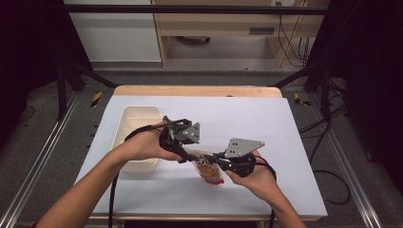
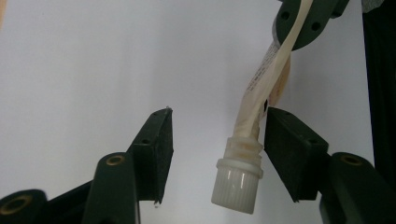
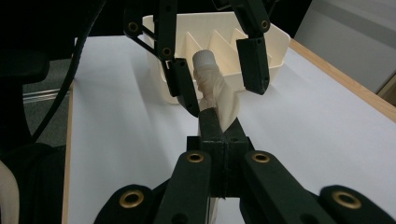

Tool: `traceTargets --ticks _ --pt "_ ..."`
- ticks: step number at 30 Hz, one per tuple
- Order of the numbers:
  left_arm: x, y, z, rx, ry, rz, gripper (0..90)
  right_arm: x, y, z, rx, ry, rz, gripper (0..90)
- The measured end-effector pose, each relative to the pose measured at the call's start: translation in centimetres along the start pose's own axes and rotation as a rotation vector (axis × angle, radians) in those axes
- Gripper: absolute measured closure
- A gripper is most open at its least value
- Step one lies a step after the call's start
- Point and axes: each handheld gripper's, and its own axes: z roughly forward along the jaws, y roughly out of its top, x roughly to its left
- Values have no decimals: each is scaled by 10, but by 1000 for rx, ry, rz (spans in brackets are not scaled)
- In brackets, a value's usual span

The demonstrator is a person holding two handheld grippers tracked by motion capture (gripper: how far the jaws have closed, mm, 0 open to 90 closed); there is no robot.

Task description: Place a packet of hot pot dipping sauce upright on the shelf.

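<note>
Right gripper (image 3: 224, 154) jaws clamped on pouch (image 3: 224, 100), white cap (image 2: 236, 179) between left gripper (image 2: 217, 149) parted jaws

The surface (image 1: 266, 123) is a wooden top under a white sheet, with a strip of bare wood showing along its far edge, toward the upper middle of the high view. A cream tray (image 1: 138, 118) with dividers lies directly on the sheet, left of centre in the frame and close to the sheet's left edge.
</note>
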Motion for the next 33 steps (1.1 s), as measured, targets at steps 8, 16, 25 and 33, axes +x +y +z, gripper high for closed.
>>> traceTargets --ticks 8,16,25,33 --pt "2 5 2 25 -46 25 547 -1 0 0 3 5 -3 900" --pt "1 11 5 54 -85 50 620 -2 1 1 6 8 -2 900" --pt "4 12 6 65 -98 59 734 -4 0 2 4 9 5 900" --pt "3 15 7 84 -102 66 743 -4 -1 1 2 10 8 900"
